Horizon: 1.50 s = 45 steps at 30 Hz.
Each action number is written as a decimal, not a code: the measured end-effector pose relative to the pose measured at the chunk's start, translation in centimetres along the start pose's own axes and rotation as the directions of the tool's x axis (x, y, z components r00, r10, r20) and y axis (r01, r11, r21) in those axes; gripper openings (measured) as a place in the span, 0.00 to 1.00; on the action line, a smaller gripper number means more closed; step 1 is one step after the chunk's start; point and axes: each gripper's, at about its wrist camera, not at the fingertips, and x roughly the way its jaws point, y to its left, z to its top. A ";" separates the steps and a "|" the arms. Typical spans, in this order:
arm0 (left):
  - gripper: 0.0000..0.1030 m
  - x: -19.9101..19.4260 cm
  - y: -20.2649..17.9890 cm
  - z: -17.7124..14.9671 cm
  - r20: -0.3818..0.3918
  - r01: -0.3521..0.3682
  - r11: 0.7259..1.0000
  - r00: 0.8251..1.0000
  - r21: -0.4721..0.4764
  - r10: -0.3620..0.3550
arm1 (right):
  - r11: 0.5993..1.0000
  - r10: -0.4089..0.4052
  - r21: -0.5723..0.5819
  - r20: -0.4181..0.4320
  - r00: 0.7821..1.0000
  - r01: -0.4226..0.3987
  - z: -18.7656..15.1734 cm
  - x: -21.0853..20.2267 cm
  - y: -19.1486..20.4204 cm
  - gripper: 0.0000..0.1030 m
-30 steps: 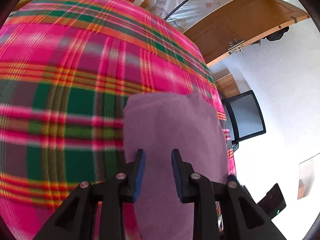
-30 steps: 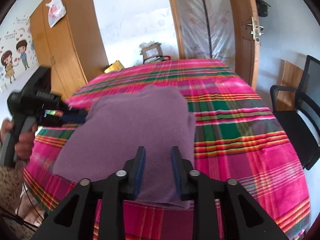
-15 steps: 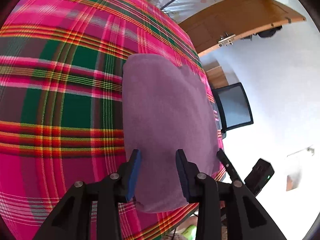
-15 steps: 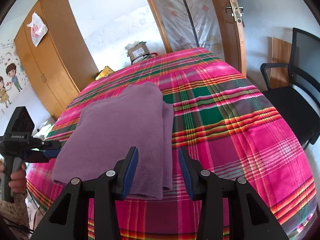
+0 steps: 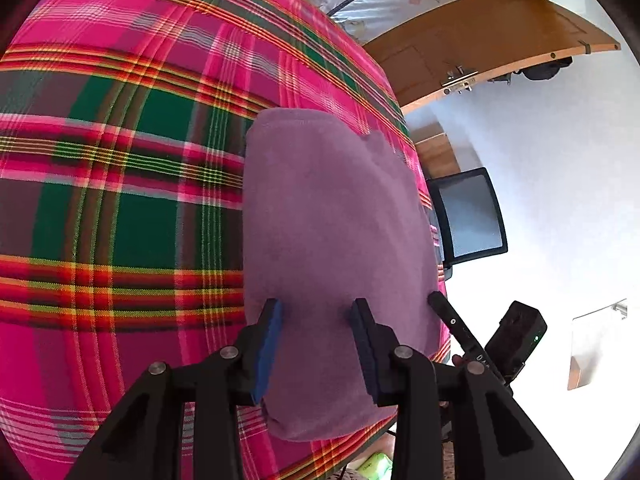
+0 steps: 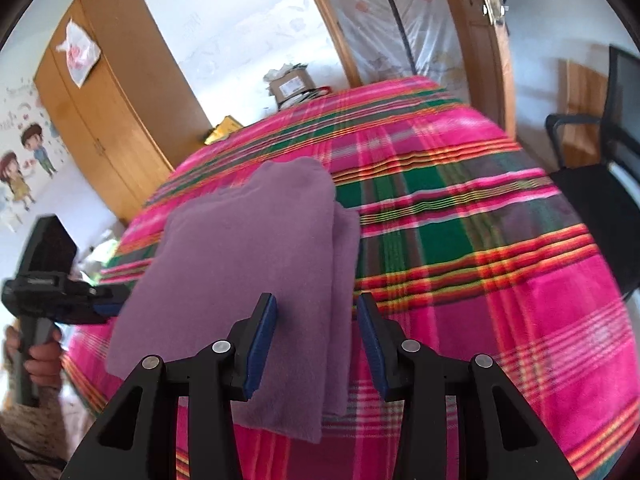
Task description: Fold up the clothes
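Plaid cloth (image 5: 120,208) in magenta, green and orange-red covered the whole bed and served as the working surface; its stripes ran to every visible edge in both views. On it lay the folded purple garment (image 5: 336,248), flat and roughly rectangular, set near the corner of the bed closest to the person, with a narrower under-layer showing along one long side in the right wrist view. The left gripper (image 5: 316,344) hovered over the near end of the garment with its blue-padded jaws standing wide and nothing pinched between them; they had just been opening. The right gripper (image 6: 316,332) likewise stood wide over the garment's near edge, its pads clear of the fabric, and its jaws had also just been opening. In the right wrist view the left gripper's body appeared at the left margin, held in a hand (image 6: 40,356).

Beyond the bed stood a wooden wardrobe (image 6: 116,112) with a white plastic bag (image 6: 80,56) hung on it, cartoon stickers (image 6: 24,168) on the white wall, a cardboard box (image 6: 292,84) past the far edge, a wooden door (image 5: 480,40) beside a plastic-draped doorway, and a black mesh office chair (image 5: 468,212) next to the bed.
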 end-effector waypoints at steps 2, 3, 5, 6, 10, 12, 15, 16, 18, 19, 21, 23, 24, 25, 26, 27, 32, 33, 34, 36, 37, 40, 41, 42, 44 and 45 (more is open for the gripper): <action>0.35 0.1 0.2 0.2 -0.001 0.008 1.000 1.000 -0.005 -0.008 | 1.000 0.023 0.021 -0.010 1.000 -0.023 0.4 0.4 -0.4 0.42; 0.35 0.2 0.3 0.3 -0.002 0.013 1.000 1.000 -0.007 -0.013 | 0.999 0.034 0.030 -0.015 0.999 -0.034 0.6 0.7 -0.6 0.42; 0.35 0.3 0.5 0.4 -0.004 0.030 0.999 1.000 -0.012 -0.030 | 0.996 0.070 0.056 -0.028 0.997 -0.068 1.0 1.3 -1.0 0.42; 0.36 0.3 0.6 0.4 -0.006 0.044 0.999 0.999 -0.016 -0.044 | 0.994 0.085 0.071 -0.033 0.996 -0.083 1.1 1.6 -1.3 0.42; 0.41 0.4 1.7 0.9 -0.018 0.135 0.989 0.991 -0.052 -0.136 | 0.983 0.148 0.121 -0.045 0.988 -0.142 1.5 2.5 -2.0 0.42; 0.41 0.4 2.6 1.2 -0.020 0.182 0.980 0.983 -0.083 -0.184 | 0.980 0.163 0.124 -0.054 0.985 -0.156 1.6 2.9 -2.2 0.42; 0.41 0.2 4.0 1.2 -0.004 0.221 0.969 0.975 -0.112 -0.223 | 0.976 0.186 0.130 -0.063 0.981 -0.176 1.6 3.4 -2.4 0.57; 0.42 0.1 4.4 1.2 0.000 0.228 0.967 0.973 -0.116 -0.229 | 0.974 0.193 0.132 -0.065 0.979 -0.183 1.6 3.5 -2.4 0.57; 0.41 0.0 5.1 1.2 0.009 0.243 0.960 0.970 -0.142 -0.245 | 0.972 0.205 0.133 -0.063 0.977 -0.195 1.5 3.4 -2.6 0.57; 0.41 -0.1 5.4 1.2 0.013 0.251 0.955 0.968 -0.155 -0.252 | 0.971 0.209 0.134 -0.063 0.976 -0.199 1.5 3.4 -2.6 0.57; 0.42 -0.2 5.8 1.2 0.022 0.257 0.952 0.966 -0.167 -0.257 | 0.969 0.215 0.137 -0.061 0.975 -0.205 1.5 3.5 -2.5 0.57; 0.42 -0.1 5.6 1.3 0.011 0.247 0.957 0.969 -0.154 -0.248 | 0.970 0.213 0.137 -0.059 0.975 -0.203 1.5 3.6 -2.4 0.57; 0.42 0.0 5.5 1.4 0.003 0.240 0.960 0.970 -0.148 -0.242 | 0.970 0.211 0.135 -0.058 0.976 -0.201 1.5 3.6 -2.3 0.57; 0.42 0.2 5.3 1.5 -0.005 0.233 0.962 0.972 -0.142 -0.236 | 0.971 0.208 0.134 -0.058 0.976 -0.199 1.5 3.7 -2.2 0.57; 0.42 0.3 5.2 1.6 -0.013 0.229 0.964 0.972 -0.138 -0.233 | 0.971 0.208 0.135 -0.057 0.977 -0.199 1.5 3.7 -2.1 0.57; 0.42 0.3 5.3 1.7 -0.018 0.229 0.963 0.972 -0.141 -0.234 | 0.970 0.208 0.136 -0.055 0.976 -0.199 1.5 3.7 -2.1 0.57; 0.42 0.5 5.4 1.9 -0.024 0.228 0.962 0.972 -0.149 -0.235 | 0.980 0.162 0.120 -0.032 0.986 -0.157 1.4 3.0 -1.6 0.57; 0.42 0.6 5.3 2.0 -0.020 0.229 0.963 0.972 -0.145 -0.234 | 0.986 0.128 0.106 -0.019 0.992 -0.125 1.3 2.6 -1.4 0.57; 0.42 0.6 5.3 1.9 -0.014 0.230 0.963 0.972 -0.143 -0.235 | 0.991 0.094 0.093 -0.005 0.996 -0.093 1.3 2.2 -1.1 0.57; 0.42 0.6 5.4 1.9 -0.013 0.232 0.963 0.972 -0.138 -0.236 | 0.999 0.035 0.025 0.044 0.998 -0.036 1.2 0.9 0.4 0.57; 0.42 0.6 5.4 1.9 -0.014 0.233 0.963 0.971 -0.139 -0.237 | 0.999 0.021 -0.026 0.070 0.997 -0.020 1.1 0.2 1.6 0.57; 0.42 0.6 5.6 1.9 -0.015 0.239 0.961 0.970 -0.139 -0.243 | 0.976 0.012 -0.218 0.137 0.990 0.019 0.4 -1.4 6.2 0.57; 0.42 0.6 5.5 1.9 -0.013 0.242 0.960 0.969 -0.140 -0.246 | 0.956 0.022 -0.292 0.151 0.988 0.024 -0.1 -1.7 8.0 0.57; 0.42 0.7 5.5 1.9 -0.012 0.245 0.959 0.968 -0.141 -0.249 | 0.934 0.034 -0.356 0.153 0.988 0.024 -0.7 -1.9 9.5 0.57; 0.42 0.7 5.5 1.9 -0.008 0.249 0.958 0.967 -0.141 -0.253 | 0.865 0.061 -0.501 0.143 0.988 0.019 -2.2 -1.5 13.3 0.57; 0.42 0.7 5.6 1.8 -0.007 0.251 0.958 0.967 -0.141 -0.254 | 0.832 0.072 -0.554 0.130 0.989 0.012 -3.0 -1.2 14.8 0.57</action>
